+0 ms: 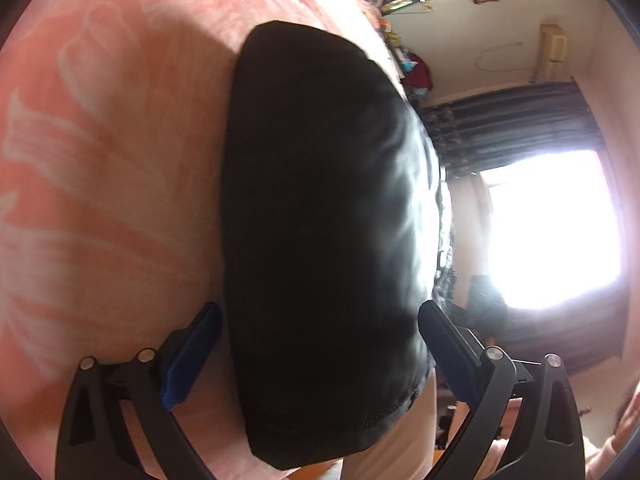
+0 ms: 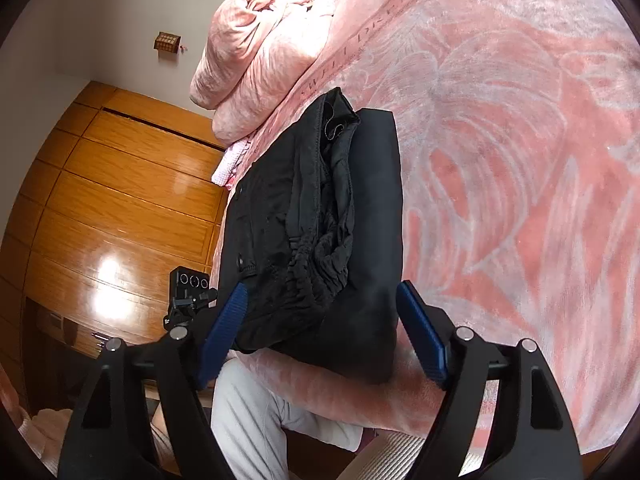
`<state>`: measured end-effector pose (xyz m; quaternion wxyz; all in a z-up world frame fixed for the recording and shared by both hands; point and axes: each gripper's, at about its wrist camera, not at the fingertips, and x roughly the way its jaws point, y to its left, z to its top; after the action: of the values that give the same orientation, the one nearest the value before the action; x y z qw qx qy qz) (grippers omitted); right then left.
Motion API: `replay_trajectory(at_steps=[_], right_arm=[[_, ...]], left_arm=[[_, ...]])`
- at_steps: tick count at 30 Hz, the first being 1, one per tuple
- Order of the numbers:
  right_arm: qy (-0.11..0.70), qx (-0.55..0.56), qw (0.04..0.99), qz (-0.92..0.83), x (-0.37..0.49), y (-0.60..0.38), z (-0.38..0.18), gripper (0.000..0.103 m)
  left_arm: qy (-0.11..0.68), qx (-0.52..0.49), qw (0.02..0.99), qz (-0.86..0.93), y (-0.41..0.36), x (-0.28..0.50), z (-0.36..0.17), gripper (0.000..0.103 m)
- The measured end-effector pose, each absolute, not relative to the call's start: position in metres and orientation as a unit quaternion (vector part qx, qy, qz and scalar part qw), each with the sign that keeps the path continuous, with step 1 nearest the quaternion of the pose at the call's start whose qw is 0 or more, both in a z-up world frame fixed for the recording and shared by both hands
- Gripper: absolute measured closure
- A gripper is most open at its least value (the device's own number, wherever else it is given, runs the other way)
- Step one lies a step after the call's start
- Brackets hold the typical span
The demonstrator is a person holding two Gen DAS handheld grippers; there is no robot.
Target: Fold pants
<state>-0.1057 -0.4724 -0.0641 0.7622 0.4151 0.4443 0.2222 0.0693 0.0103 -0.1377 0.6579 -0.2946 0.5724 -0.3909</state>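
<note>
Now the folded black pants (image 2: 320, 216) lie on the bed (image 2: 520, 160) between both grippers' released fingers (image 2: 420, 332), untouched.

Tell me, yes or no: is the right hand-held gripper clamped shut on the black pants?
No: in the right wrist view the right hand-held gripper stands open, its blue pads either side of the black pants, not pressing them.

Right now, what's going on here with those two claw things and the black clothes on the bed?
A person is folding a pair of black pants on a bed with a pink blanket, holding a two-finger gripper in each hand. The pants lie in a folded bundle near the bed's edge. The right gripper has its blue pads wide apart on either side of the bundle, not pressing it. The left gripper is open too, straddling the bundle's end. A rolled pink quilt sits farther up the bed.
</note>
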Motion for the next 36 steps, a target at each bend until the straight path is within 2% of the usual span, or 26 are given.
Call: replay_trajectory(at_steps=[15,19,21,22,23,25,27,29,32,36], right_arm=[[0.474,0.43,0.724,0.256,-0.08,-0.468,-0.094,0.016],[0.479,0.425,0.717,0.276,-0.068,-0.461,-0.097,0.015],[0.486,0.415,0.716,0.281,-0.062,-0.454,-0.098,0.013],[0.491,0.41,0.715,0.282,-0.058,-0.452,-0.1,0.013],[0.492,0.406,0.715,0.284,-0.054,-0.449,-0.101,0.013],[0.495,0.404,0.715,0.283,-0.048,-0.447,-0.103,0.013],[0.497,0.407,0.714,0.279,-0.043,-0.447,-0.102,0.018],[0.502,0.407,0.711,0.276,-0.042,-0.447,-0.105,0.035],[0.49,0.406,0.718,0.283,-0.045,-0.447,-0.102,0.049],[0.47,0.407,0.731,0.282,-0.053,-0.441,-0.091,0.057]], left_arm=[[0.61,-0.261,0.581,-0.471,-0.049,0.099,-0.147,0.004],[0.595,-0.305,0.556,-0.494,-0.051,0.1,-0.135,0.005],[0.595,-0.293,0.57,-0.486,-0.055,0.099,-0.131,0.012],[0.608,-0.287,0.575,-0.466,-0.056,0.1,-0.135,0.028],[0.625,-0.281,0.576,-0.446,-0.055,0.105,-0.146,0.036],[0.63,-0.309,0.56,-0.441,-0.051,0.109,-0.163,0.041],[0.621,-0.317,0.562,-0.445,-0.05,0.108,-0.166,0.044],[0.614,-0.318,0.572,-0.442,-0.051,0.106,-0.162,0.049],[0.608,-0.333,0.573,-0.437,-0.049,0.105,-0.16,0.057],[0.592,-0.347,0.584,-0.434,-0.046,0.103,-0.15,0.063]])
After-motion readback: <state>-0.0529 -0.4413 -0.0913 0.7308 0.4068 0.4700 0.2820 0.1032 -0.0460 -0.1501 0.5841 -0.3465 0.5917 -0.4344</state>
